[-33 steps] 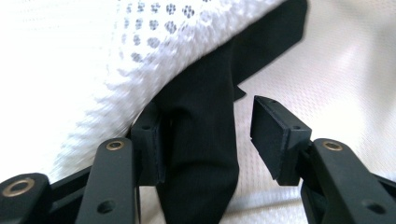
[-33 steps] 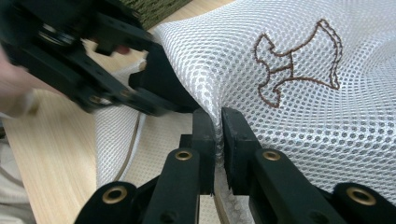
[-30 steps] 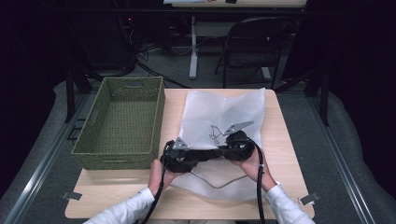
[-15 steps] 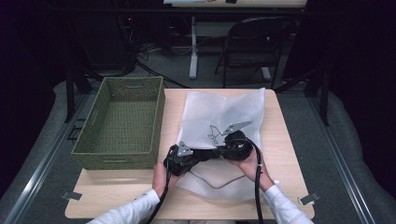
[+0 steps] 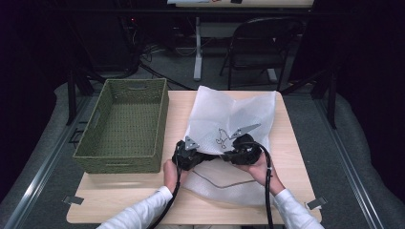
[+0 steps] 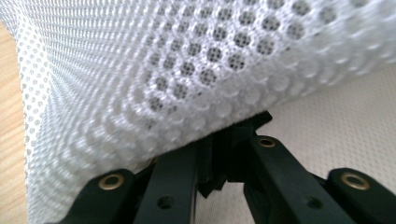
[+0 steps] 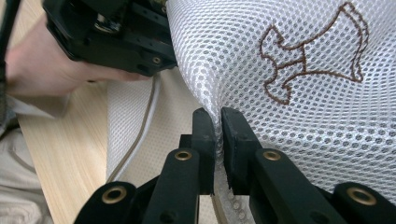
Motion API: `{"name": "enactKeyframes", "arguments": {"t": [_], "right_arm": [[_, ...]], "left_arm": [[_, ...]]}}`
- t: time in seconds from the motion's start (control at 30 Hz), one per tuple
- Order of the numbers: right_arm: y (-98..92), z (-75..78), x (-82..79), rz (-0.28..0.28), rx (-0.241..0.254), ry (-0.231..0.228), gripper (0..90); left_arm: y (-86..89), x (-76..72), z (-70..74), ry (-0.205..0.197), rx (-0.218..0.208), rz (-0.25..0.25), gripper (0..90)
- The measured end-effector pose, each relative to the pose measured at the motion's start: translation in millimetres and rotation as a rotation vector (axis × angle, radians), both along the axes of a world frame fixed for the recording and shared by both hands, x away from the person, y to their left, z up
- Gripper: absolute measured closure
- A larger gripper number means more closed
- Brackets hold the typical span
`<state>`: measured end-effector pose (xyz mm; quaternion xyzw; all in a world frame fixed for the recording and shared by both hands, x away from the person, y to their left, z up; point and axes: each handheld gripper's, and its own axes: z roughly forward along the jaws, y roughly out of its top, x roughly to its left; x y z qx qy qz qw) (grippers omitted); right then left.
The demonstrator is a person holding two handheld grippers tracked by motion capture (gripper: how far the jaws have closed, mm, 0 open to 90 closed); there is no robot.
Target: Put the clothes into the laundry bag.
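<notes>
Both claws are clamped on the white mesh bag (image 5: pixel 224 119), centre frame on the tabletop (image 5: pixel 181 107): left claw (image 6: pixel 212 161) just closed, right claw (image 7: pixel 218 135) pinching a fold. Grab done; bag half raised, green basket (image 5: pixel 126 125) at left empty.

The left claw (image 6: pixel 219 161) has just closed, pinching a fold of white mesh fabric (image 6: pixel 196 70) above the wooden table (image 6: pixel 9 116).

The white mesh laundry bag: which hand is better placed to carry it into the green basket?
Left, probably. The left gripper is shut on the white mesh laundry bag and is nearer the green woven basket. The right gripper also pinches it, farther away.
</notes>
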<state>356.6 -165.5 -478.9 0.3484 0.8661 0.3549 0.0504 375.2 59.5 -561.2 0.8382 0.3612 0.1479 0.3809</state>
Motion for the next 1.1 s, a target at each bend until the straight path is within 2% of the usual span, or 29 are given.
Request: {"name": "enactKeyframes", "arguments": {"t": [0.27, 0.37, 0.47, 0.53, 0.6, 0.63, 0.7, 0.8, 0.87, 0.93, 1.03, 1.1], "right_arm": [[-1.3, -0.2, -0.1, -0.007, -0.015, 0.002, 84.4], [-1.5, 0.2, -0.3, -0.008, -0.019, 0.001, 84.2], [-1.6, 0.4, -0.2, -0.011, -0.018, 0.003, 83.9], [-1.5, 0.5, 0.0, -0.014, -0.018, 0.004, 83.5], [-1.4, 0.2, 0.3, -0.018, -0.017, 0.004, 83.4], [-1.4, 0.1, 0.5, -0.016, -0.018, 0.004, 83.4], [-1.4, 0.0, 0.6, -0.017, -0.018, 0.005, 83.4], [-1.1, -0.8, 0.9, -0.013, -0.019, 0.010, 82.5], [-0.7, -0.8, 0.7, -0.015, -0.015, 0.014, 81.6], [-0.2, -1.0, 0.4, -0.014, -0.020, 0.011, 81.6], [-0.2, -2.1, 0.3, -0.015, -0.028, 0.015, 81.8], [0.0, -3.4, 0.2, -0.015, -0.041, 0.017, 81.6]], "left_arm": [[14.1, -15.7, 14.8, 0.034, 0.022, -0.118, 68.0], [21.8, -23.5, 25.4, 0.010, 0.024, -0.145, 66.2], [27.8, -27.0, 35.9, -0.043, 0.025, -0.137, 62.5], [29.1, -26.2, 39.7, -0.046, 0.013, -0.131, 57.6], [26.9, -27.3, 42.0, -0.076, 0.026, -0.123, 54.1], [24.8, -27.6, 42.5, -0.070, 0.037, -0.131, 53.1], [19.7, -28.4, 42.8, -0.098, 0.062, -0.135, 50.8], [10.6, -29.1, 41.7, -0.160, 0.106, -0.132, 50.4], [4.0, -30.0, 38.0, -0.186, 0.123, -0.117, 50.6], [-1.4, -28.8, 33.7, -0.188, 0.139, -0.125, 56.9], [-3.1, -27.3, 30.1, -0.184, 0.133, -0.136, 69.6], [-1.8, -27.8, 29.9, -0.201, 0.144, -0.155, 77.7]]}}
